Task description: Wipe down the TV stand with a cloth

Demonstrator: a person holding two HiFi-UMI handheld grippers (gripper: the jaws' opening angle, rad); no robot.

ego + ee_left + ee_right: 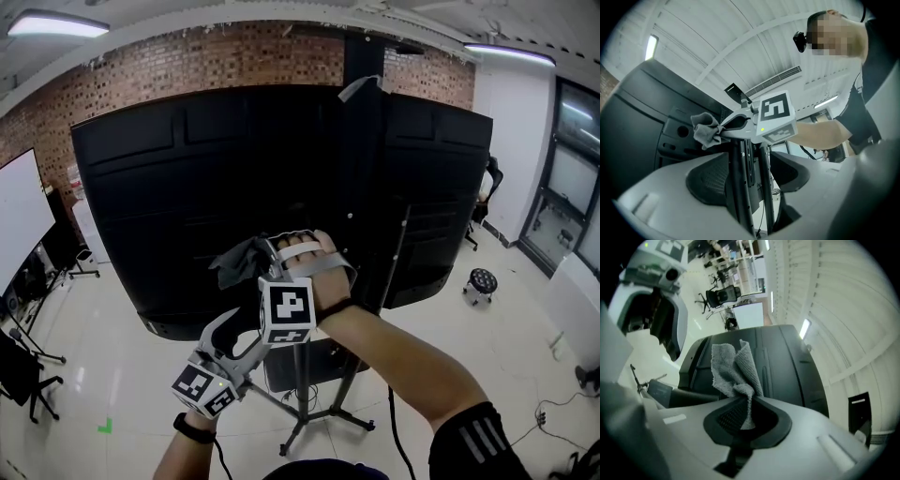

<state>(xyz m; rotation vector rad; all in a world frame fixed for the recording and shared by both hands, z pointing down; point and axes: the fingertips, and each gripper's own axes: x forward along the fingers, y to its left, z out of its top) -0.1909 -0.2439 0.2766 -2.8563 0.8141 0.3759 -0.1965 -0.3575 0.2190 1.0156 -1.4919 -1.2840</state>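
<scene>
Cloth [733, 376]: grey woven fabric, nubbly, matt. TV back panel [187, 187]: black plastic, matt, moulded ribs. Stand column [740, 187]: dark metal, smooth, slight sheen. Right gripper [746, 411] shell: pale grey smooth plastic; pads [724, 416] black, finely dimpled. Floor [141, 375]: white, glossy. Wall [234, 56]: rough red brick.

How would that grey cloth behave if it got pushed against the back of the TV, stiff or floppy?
Probably floppy: the grey cloth crumples into loose folds beyond the right gripper, which is shut on one end. Likely light, since that small pinch carries all of it. Its coarse weave looks apt to drag rather than slip on the black TV back.
</scene>
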